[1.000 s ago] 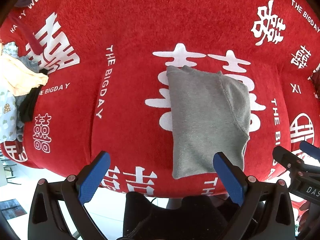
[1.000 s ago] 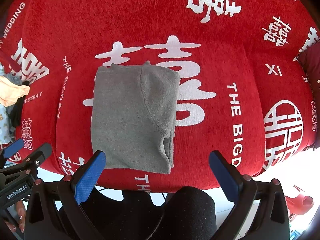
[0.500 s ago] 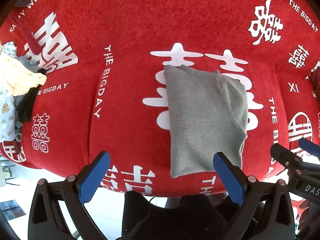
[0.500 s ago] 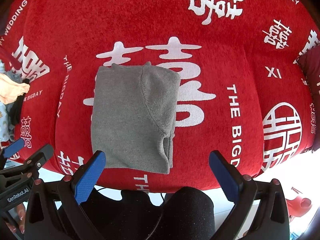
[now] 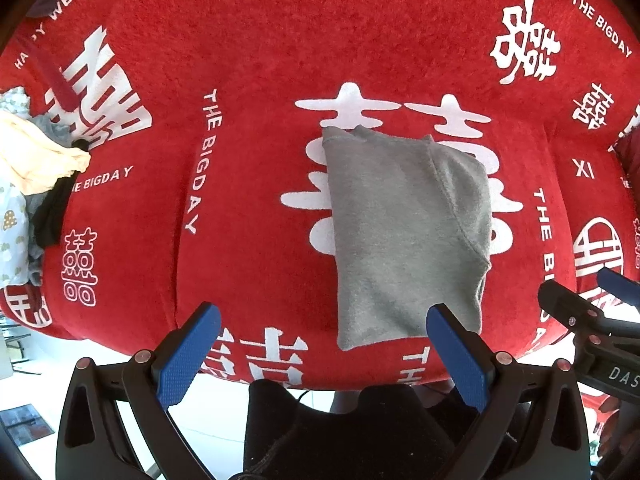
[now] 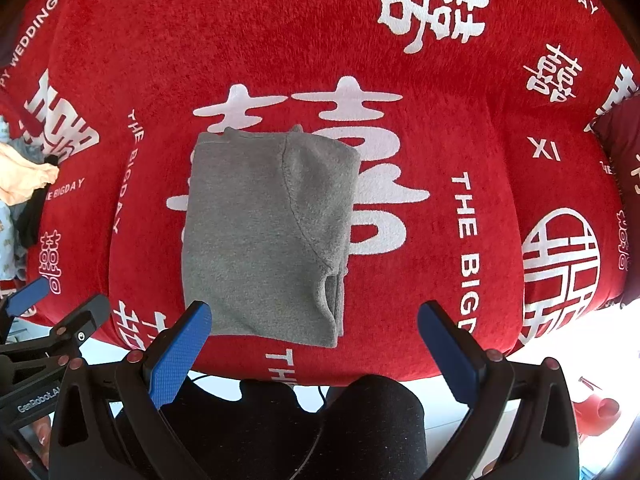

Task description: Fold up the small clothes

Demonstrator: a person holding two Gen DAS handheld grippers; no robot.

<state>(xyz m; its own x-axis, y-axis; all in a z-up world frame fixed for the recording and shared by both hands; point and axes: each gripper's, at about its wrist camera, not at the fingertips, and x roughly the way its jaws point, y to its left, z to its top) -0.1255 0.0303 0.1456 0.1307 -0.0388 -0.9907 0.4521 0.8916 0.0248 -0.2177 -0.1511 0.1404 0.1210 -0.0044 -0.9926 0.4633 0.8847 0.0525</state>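
Both views are bright and evenly lit, with strong, saturated colour on the red blanket [image 5: 256, 60] and only soft, faint shadows under the edges of the grey cloth [image 6: 256, 232]. The floor [image 6: 560, 344] beyond the blanket's near right corner is washed out to white glare, and pale glare also shows past its near left edge in the left view. Fisheye distortion bends the printed lettering outward, and black vignetting fills the top corners. Focus is sharp in the middle and softens towards the rims.

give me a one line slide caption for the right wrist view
Open right gripper hovers over a folded grey garment lying on a red blanket with white lettering.
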